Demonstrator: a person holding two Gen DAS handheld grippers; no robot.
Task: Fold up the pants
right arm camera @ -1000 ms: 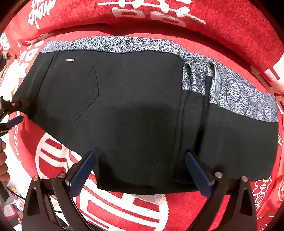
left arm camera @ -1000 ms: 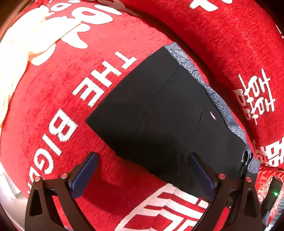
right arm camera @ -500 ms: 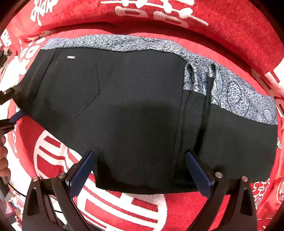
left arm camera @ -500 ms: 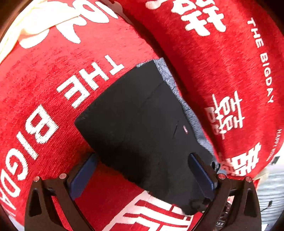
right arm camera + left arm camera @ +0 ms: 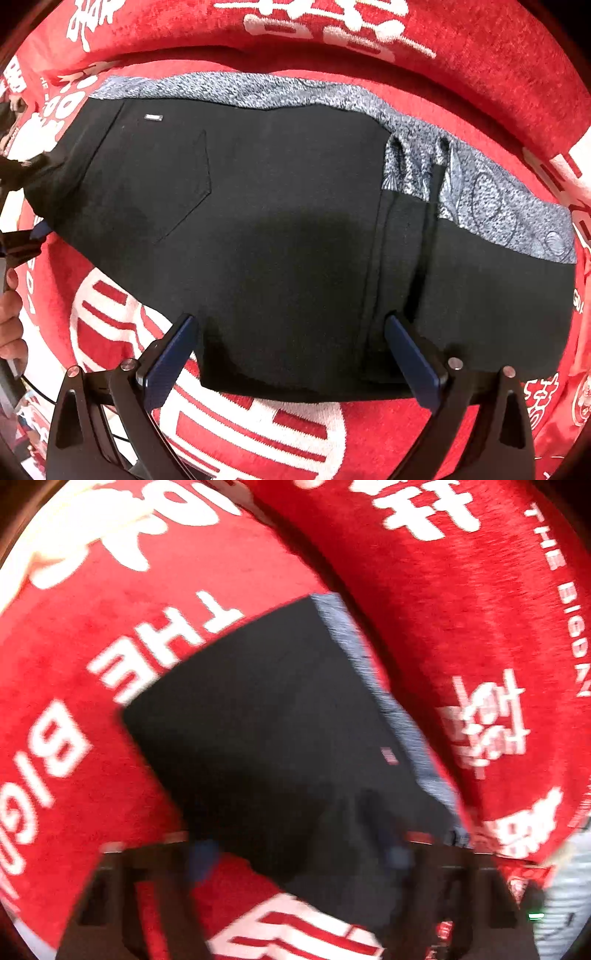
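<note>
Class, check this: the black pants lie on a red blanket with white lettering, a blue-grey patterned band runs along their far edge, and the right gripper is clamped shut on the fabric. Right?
Not quite. The right wrist view shows the right gripper open over the black pants. The red blanket and the patterned band are as stated.

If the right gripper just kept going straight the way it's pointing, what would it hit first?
Most likely the black pants. The right gripper points down at them with its fingers spread wide over the lower hem, and nothing shows in between. Depth is hard to read, so how near it is stays unclear.
</note>
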